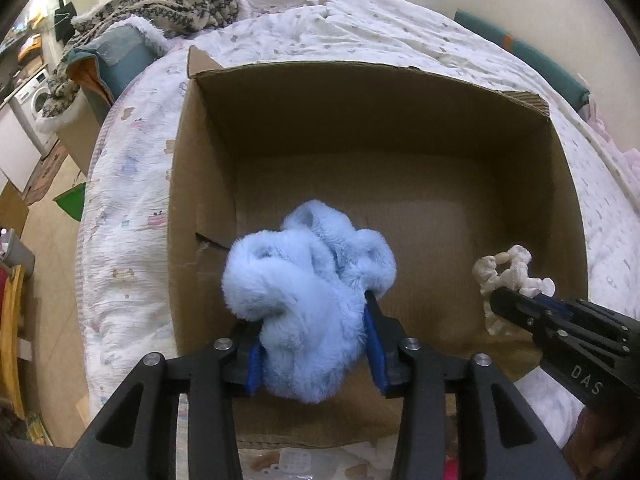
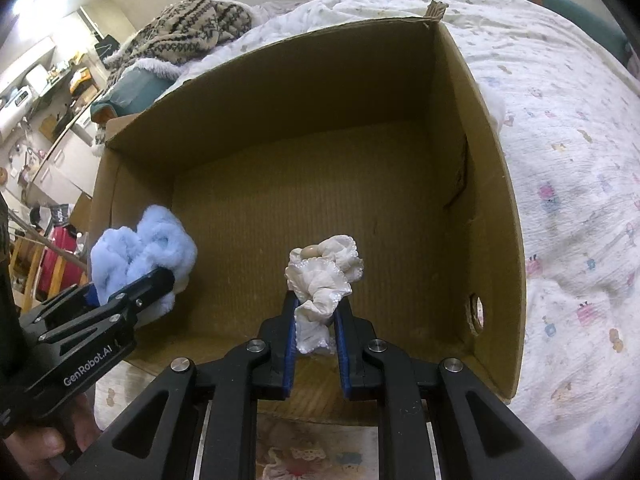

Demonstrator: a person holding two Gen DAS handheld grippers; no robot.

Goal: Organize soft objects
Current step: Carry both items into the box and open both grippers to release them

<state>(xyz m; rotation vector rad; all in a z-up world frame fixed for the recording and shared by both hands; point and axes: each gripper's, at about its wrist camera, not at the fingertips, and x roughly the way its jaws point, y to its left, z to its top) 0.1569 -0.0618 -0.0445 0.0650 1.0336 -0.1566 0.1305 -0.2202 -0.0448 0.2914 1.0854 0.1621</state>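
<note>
A fluffy blue cloth [image 1: 308, 300] is clamped in the left tool [image 1: 316, 344], held over the near left part of an open cardboard box [image 1: 400, 152]. Beside it, the right tool [image 2: 316, 320] is closed on a white frilly cloth [image 2: 324, 276] above the box floor. The box sits on a bed [image 2: 568, 160].

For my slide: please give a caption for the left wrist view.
Left gripper holds blue fluffy cloth over open cardboard box.
</note>
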